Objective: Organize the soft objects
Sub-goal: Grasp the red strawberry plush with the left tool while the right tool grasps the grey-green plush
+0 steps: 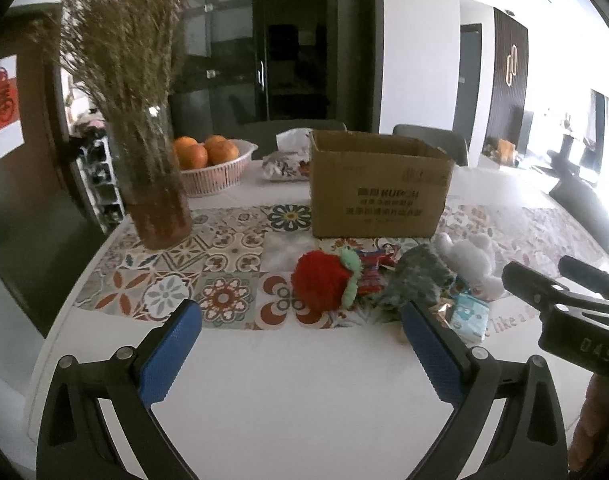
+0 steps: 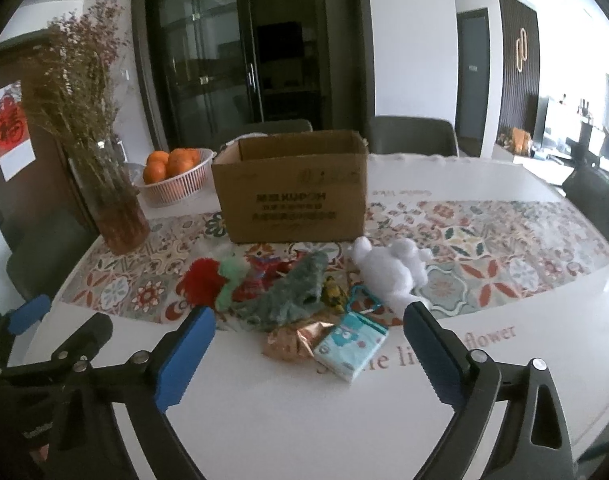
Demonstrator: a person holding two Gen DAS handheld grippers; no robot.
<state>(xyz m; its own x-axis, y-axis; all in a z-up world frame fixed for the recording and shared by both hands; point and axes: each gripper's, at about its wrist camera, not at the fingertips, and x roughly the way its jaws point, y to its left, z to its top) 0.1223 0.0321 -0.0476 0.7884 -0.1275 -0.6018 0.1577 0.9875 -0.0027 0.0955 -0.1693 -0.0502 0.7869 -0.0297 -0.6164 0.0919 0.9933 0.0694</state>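
Observation:
Soft things lie in a row in front of an open cardboard box (image 2: 292, 196) (image 1: 378, 190): a red pompom toy with a green part (image 2: 208, 282) (image 1: 322, 284), a grey-green plush (image 2: 292, 294) (image 1: 418, 276), a white plush (image 2: 388, 270) (image 1: 474, 260), a tissue pack (image 2: 350, 346) (image 1: 468, 316) and a copper foil wrapper (image 2: 292, 342). My left gripper (image 1: 302, 344) is open and empty, short of the red toy. My right gripper (image 2: 308, 350) is open and empty, short of the tissue pack.
A glass vase of dried flowers (image 1: 152, 184) (image 2: 116, 208) stands at the left. A basket of oranges (image 2: 176, 180) (image 1: 212, 168) sits behind it. A patterned runner (image 2: 484, 240) crosses the white table. Chairs (image 2: 412, 136) stand at the far side.

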